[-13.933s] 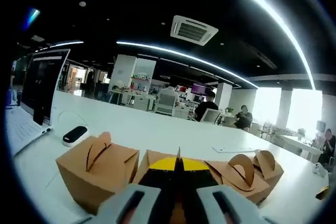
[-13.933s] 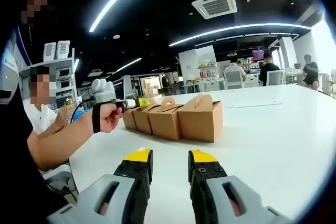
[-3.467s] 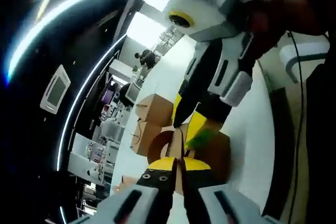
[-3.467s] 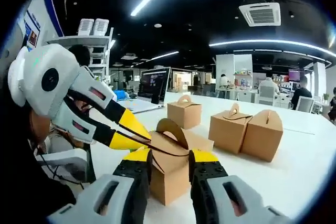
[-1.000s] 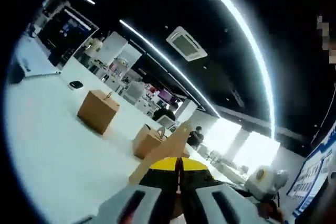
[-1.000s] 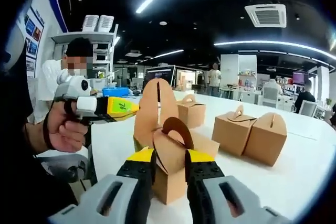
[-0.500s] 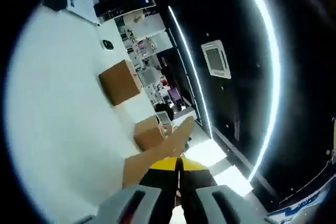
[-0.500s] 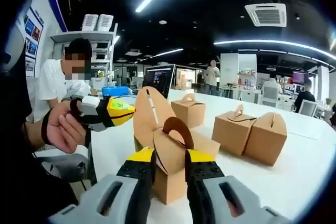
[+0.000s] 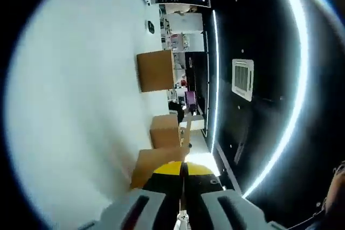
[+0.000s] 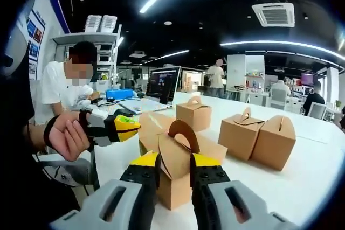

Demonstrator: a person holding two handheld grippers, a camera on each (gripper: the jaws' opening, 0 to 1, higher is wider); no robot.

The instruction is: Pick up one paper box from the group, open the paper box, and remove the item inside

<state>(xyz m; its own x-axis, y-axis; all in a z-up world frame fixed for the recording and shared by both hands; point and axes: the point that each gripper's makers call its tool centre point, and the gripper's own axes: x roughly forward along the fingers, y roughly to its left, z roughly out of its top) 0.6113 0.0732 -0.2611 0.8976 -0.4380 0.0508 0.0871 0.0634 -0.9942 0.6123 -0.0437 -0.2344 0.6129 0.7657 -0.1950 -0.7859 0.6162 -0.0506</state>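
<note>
Right gripper [image 10: 173, 161]: jaws nearly closed on the near handle flap [image 10: 178, 146] of the open paper box [image 10: 175, 179], pinning the box to the white table [image 10: 318, 187].
Left gripper [image 10: 125, 124]: seen in the right gripper view to the left of the box, held in a hand [image 10: 67, 136]; its yellow tips pinch the far flap [image 10: 152, 125], folded outward and down toward the left. In the left gripper view the jaws [image 9: 182, 172] appear closed on a brown cardboard edge [image 9: 153, 162].
Governing relation: the box lies directly ahead of the right gripper, touching its jaws; its mouth opens between the two held flaps, so the opening faces up and lies between the grippers.
Nearer gripper: the right one, by judgement; freeing it would leave the box unsteadied.
Box contents: interior hidden behind the near flap; item cannot be made out.
Remaining boxes: one closed box [image 10: 193, 113] behind, two more [image 10: 257, 137] close together to the right, well apart from the open box.
Step, as judged: opening largely done; removal not yet done.
</note>
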